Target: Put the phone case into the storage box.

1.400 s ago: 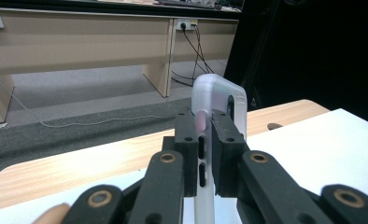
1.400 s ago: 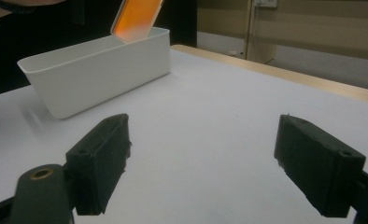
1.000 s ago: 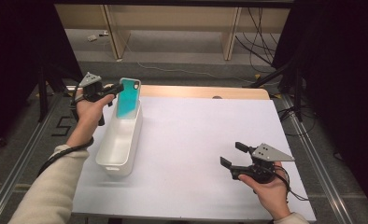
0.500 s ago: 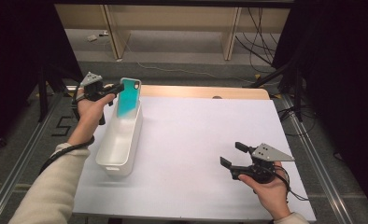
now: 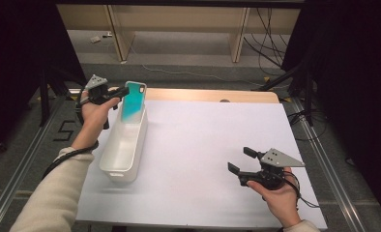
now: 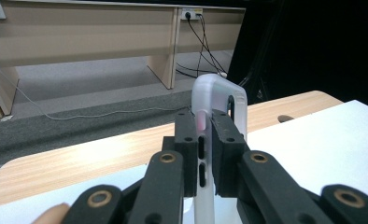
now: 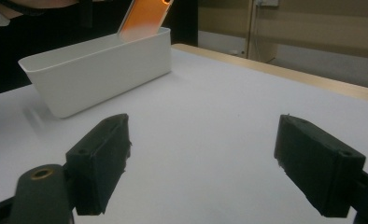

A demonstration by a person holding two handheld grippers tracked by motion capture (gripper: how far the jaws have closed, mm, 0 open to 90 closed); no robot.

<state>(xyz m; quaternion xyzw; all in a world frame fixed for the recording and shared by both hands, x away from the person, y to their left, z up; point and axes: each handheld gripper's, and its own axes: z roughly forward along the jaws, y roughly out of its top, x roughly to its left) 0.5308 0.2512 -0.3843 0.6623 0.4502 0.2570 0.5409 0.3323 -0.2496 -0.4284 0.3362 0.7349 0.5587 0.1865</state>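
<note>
We see the left tongs [image 5: 123, 92] at about ten o'clock on the counter [image 5: 212, 145], clenched on the edge of a phone case [image 5: 132, 101], teal on one face in the high view and translucent along its rim in the left gripper view [image 6: 209, 126]. In that view the two black pads press on the case's side edge from either side, with the case's rounded corner rising above them. The case stands tilted over the far end of a white rectangular bin [image 5: 124, 147]; its lower end dips below the bin's rim, but we cannot tell whether it touches the floor of the bin. From the right gripper view the same case [image 7: 142, 18] shows an orange face and leans out of the bin [image 7: 98, 70] at eleven o'clock. The bin lies lengthwise along the left side of the white counter sheet, running from about ten o'clock down toward eight o'clock. The right tongs [image 5: 240, 161] sit at about five o'clock, well apart from the bin, held in the person's right hand [image 5: 278, 195] just above the sheet. Their jaws stand wide and released, with bare white counter between them [image 7: 201, 154]. The left hand [image 5: 94, 113] wraps the left tool's grip beside the bin's far left corner, and a cable trails back along the sleeve.
</note>
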